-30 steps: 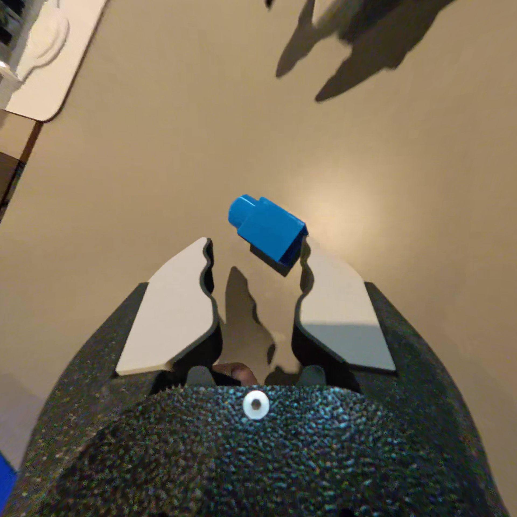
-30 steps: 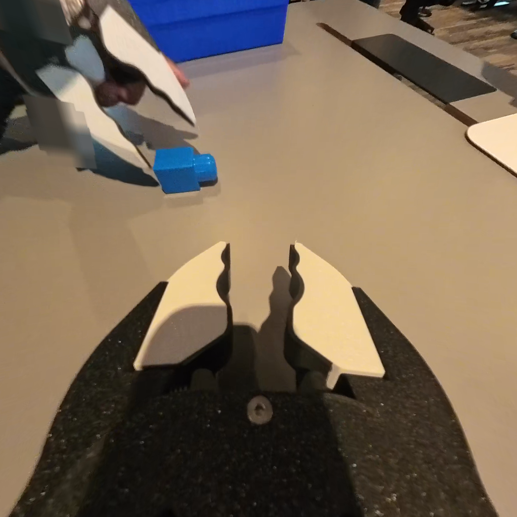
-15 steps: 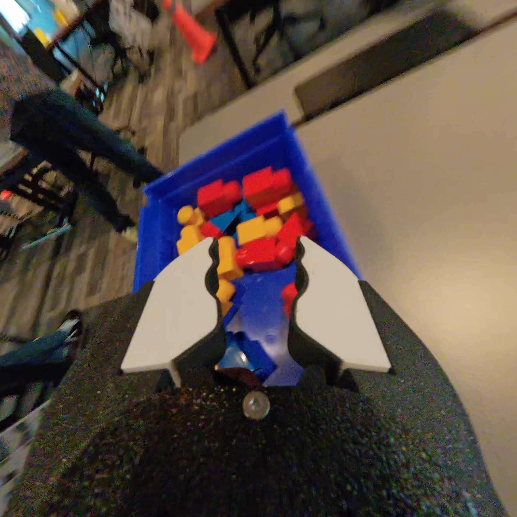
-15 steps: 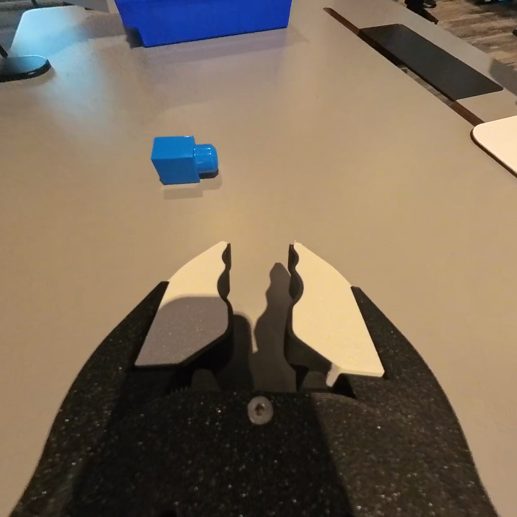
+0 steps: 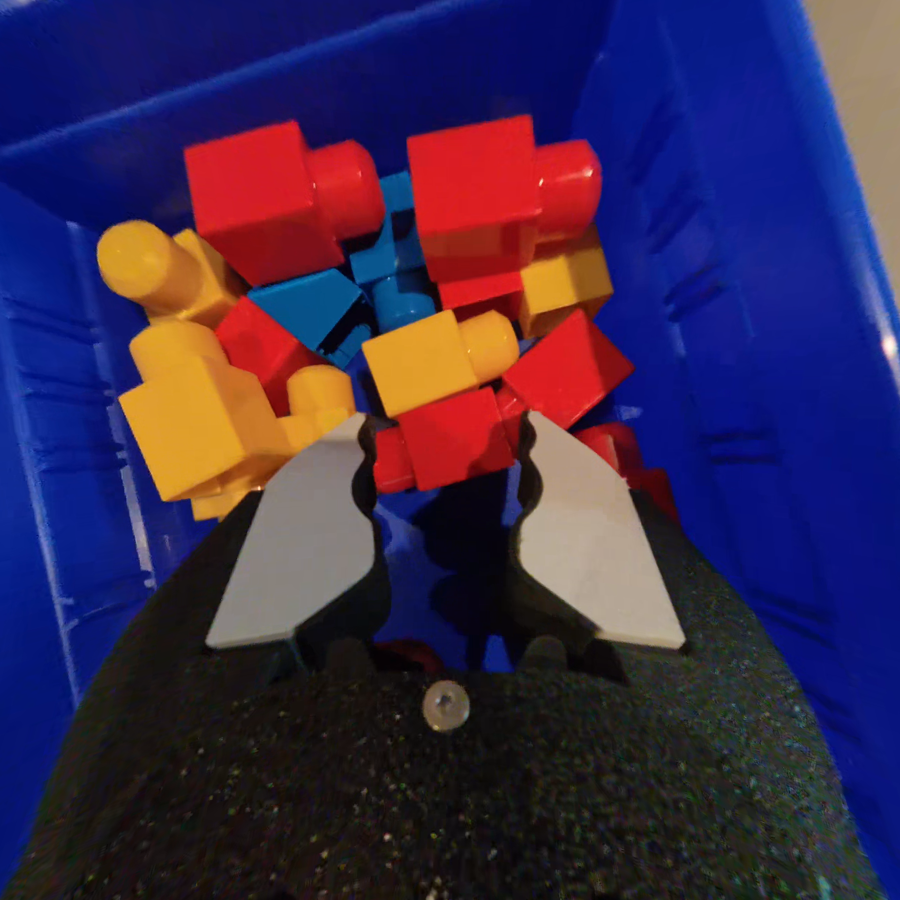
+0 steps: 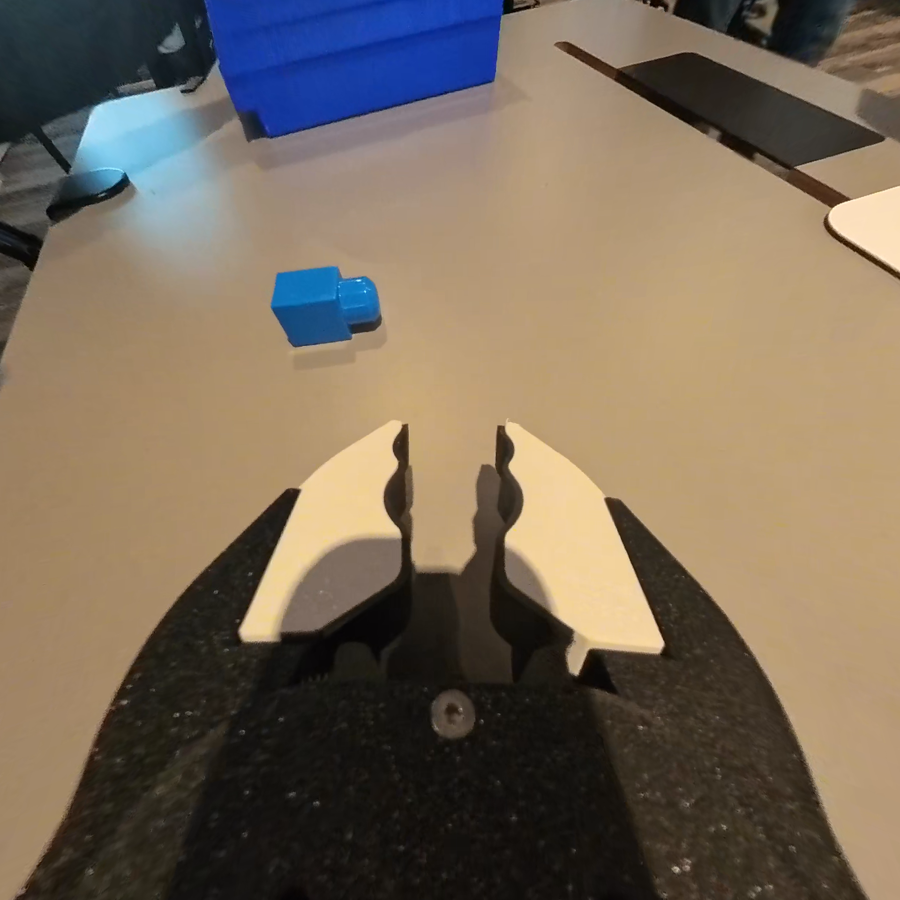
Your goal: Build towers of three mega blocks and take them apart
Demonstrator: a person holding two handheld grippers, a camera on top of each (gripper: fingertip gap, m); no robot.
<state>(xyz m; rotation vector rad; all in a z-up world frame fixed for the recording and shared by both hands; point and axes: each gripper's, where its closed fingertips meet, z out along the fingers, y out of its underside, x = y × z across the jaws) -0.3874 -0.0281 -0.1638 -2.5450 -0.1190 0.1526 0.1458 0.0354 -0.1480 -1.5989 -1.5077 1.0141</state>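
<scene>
My left gripper (image 5: 445, 421) is open inside a blue bin (image 5: 730, 341) that holds several red, yellow and blue mega blocks. A red block (image 5: 453, 438) lies on its side right between the fingertips, which do not clamp it. A yellow block (image 5: 423, 365) lies just beyond it. My right gripper (image 6: 453, 428) is open and empty, low over the tan table (image 6: 584, 316). A single blue block (image 6: 316, 307) lies on its side on the table, ahead and to the left of the right gripper, stud pointing right.
In the right wrist view the blue bin (image 6: 355, 63) stands at the far edge of the table. A black mat (image 6: 745, 112) lies at the far right and a white board corner (image 6: 871, 229) at the right edge. A black round base (image 6: 92, 187) sits at the far left. The left gripper's tips are roughly 55 centimeters from the right gripper's.
My left gripper let go of the blue block on the table, swung away to the bin and went down among the blocks. My right gripper stayed nearly still and open.
</scene>
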